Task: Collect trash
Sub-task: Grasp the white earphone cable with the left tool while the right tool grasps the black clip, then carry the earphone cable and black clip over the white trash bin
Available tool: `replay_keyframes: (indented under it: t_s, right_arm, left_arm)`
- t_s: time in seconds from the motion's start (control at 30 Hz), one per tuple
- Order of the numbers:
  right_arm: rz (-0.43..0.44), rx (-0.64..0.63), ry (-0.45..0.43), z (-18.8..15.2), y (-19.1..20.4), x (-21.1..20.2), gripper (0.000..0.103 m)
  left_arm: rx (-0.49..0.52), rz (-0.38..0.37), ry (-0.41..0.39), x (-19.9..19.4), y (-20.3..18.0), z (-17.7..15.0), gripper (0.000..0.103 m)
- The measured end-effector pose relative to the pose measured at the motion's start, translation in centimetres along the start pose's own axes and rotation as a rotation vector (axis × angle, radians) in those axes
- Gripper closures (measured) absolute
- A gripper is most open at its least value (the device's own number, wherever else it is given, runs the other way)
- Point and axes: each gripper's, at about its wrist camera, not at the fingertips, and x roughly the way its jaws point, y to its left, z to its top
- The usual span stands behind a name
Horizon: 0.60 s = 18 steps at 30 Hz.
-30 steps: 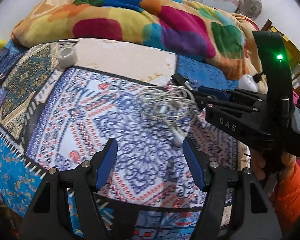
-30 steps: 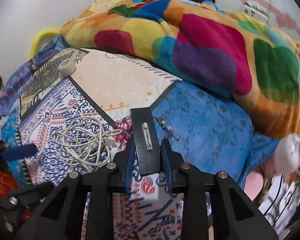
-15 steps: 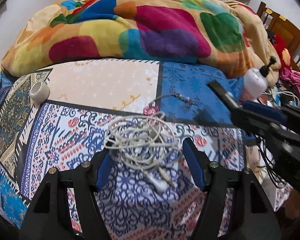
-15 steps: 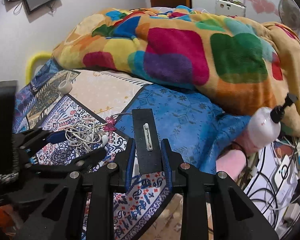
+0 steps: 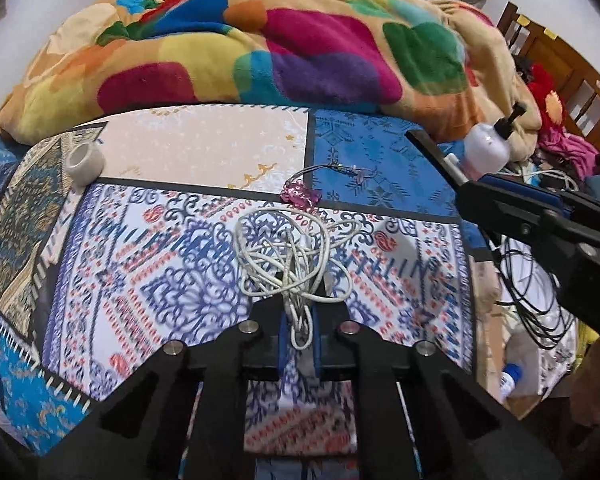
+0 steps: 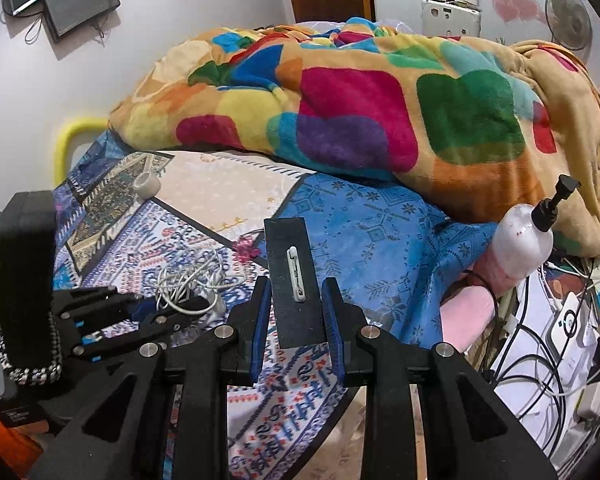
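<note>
On the patterned bedspread (image 5: 172, 264), the left gripper (image 5: 299, 330) has its jaws closed on a tangled white cable (image 5: 292, 258); further right, the right gripper (image 6: 296, 320) clamps a flat black rectangular piece (image 6: 294, 280) above the bed.

Left gripper (image 5: 299, 330) low over bed, jaws pinched on tangled white cable (image 5: 292, 260). Right gripper (image 6: 296, 312) clamps flat black card (image 6: 294, 280) (held level, pointing forward).

A tangled cable (image 5: 296, 264) lies on the bed (image 5: 204, 160), a blanket (image 5: 284, 48) heaped behind it, a tape roll (image 5: 85, 162) to its left and a pump bottle (image 5: 490, 146) at the right edge.
</note>
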Motion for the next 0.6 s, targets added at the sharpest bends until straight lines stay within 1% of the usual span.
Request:
replay_keyframes:
  t_s: [0.33,0.43,0.6]
  right_arm:
    - [0.002,-0.007,-0.061,-0.3,2.8,-5.6,0.079]
    - [0.004,-0.013,-0.083,-0.3,3.6,-7.3,0.079]
    - [-0.003,-0.034,-0.120,-0.9,5.4,-10.4,0.079]
  left_arm:
    - [-0.036,0.014,-0.085,-7.4,0.8,-0.7,0.096]
    - [-0.042,0.026,-0.115,-10.0,1.1,-1.4,0.096]
    - [-0.049,0.041,-0.142,-13.3,1.6,-2.9,0.096]
